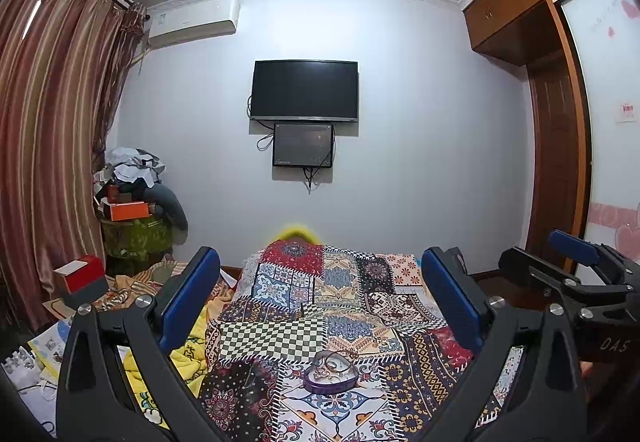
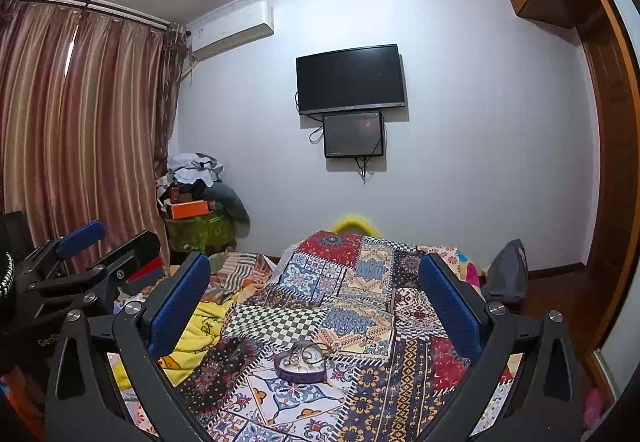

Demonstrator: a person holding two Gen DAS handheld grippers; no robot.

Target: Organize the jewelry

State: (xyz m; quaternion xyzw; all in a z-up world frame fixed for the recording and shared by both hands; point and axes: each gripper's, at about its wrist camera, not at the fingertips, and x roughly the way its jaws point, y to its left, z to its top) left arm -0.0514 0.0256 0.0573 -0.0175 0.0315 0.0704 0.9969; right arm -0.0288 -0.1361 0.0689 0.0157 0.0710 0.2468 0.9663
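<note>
So there's a purple heart-shaped jewelry box (image 1: 329, 376) sitting open on the bed, right on the patchwork quilt (image 1: 320, 302), on a white tile with blue and orange ornaments. Inside it are a few rings and bangles (image 2: 301, 359), too small to sort out one by one, and one thin loop seems to hang over the far rim.

The left hand-held gripper (image 1: 320, 298) is released, blue pads spread wide with nothing between them, and the box shows low in the gap between its fingers. Same deal for the right hand-held gripper (image 2: 316, 296): wide apart, empty, hovering above the quilt with the box near the bottom middle of its view. Neither one touches the box.

Each gripper peeks into the edge of the other's view. Further back, a dark TV (image 1: 304, 90) hangs on the wall with a smaller screen (image 1: 303, 145) just below it, and striped curtains (image 2: 76, 130) on the left.
</note>
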